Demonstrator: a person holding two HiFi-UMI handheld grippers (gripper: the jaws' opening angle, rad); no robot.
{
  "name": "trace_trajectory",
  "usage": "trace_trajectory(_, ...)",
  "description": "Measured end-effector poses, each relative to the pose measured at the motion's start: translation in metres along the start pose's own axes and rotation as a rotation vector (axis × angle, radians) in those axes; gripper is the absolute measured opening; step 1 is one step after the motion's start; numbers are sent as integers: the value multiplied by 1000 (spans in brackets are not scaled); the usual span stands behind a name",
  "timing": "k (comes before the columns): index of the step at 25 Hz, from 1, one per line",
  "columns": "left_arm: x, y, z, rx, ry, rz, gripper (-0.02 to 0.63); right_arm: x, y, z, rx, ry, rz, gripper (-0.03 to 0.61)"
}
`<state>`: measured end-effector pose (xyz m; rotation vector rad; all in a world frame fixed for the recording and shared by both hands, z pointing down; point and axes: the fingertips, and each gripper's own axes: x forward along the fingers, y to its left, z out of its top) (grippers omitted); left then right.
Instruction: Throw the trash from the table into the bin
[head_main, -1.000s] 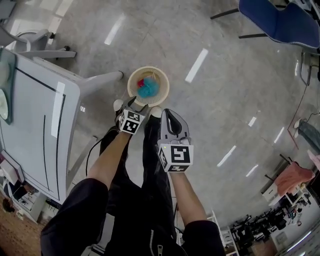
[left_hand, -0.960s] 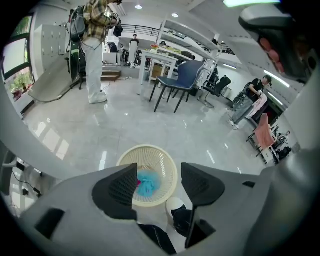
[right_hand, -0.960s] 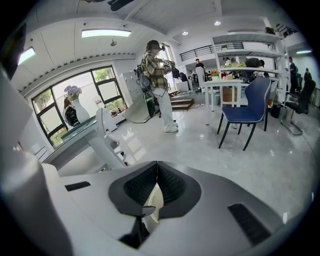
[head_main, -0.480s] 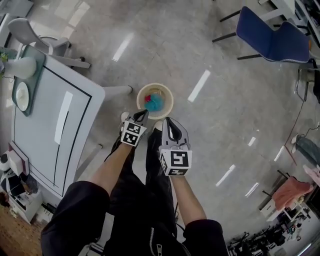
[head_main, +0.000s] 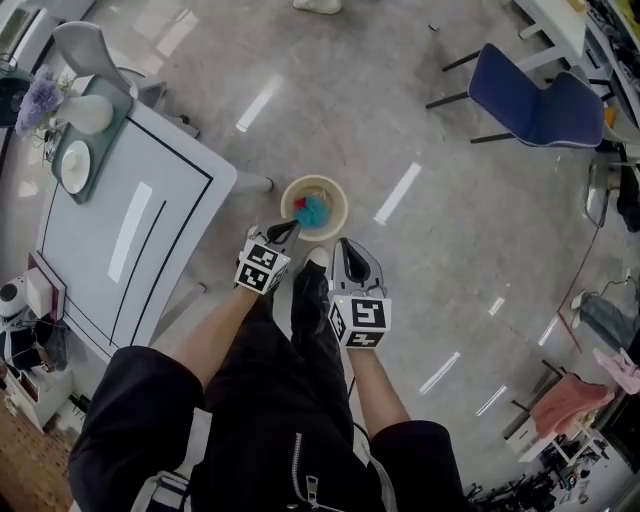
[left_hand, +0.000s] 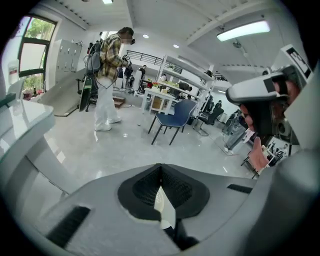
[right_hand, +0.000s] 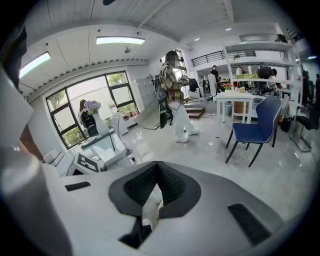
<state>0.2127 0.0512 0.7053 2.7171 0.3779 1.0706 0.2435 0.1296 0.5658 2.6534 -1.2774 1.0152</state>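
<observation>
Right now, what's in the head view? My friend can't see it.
Seen from above, a person stands by a bin on the floor with blue and red trash inside, holding the left gripper and right gripper shut and empty beside it. A white table stands at the left, a blue chair at the upper right.

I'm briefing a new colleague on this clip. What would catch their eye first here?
The round cream bin on the floor, holding bright blue and red trash, just ahead of the shut left gripper and right gripper. Next, the white table at left and the blue chair upper right.
</observation>
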Motion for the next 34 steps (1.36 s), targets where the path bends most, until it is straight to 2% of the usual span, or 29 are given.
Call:
trace_trajectory(8, -72, -33, 47, 54, -80, 0, 6, -41, 15, 26, -78, -16, 71, 8)
trace_trajectory(17, -147, -70, 95, 48, -237, 19, 6, -82, 48, 56, -174, -71, 171, 8)
trace_trajectory(23, -176, -85, 109, 73, -302, 38, 6, -96, 65, 51, -200, -71, 213, 8)
trace_trajectory(34, -187, -94, 102, 50, -322, 76, 6, -110, 69, 35, -182, -63, 237, 8)
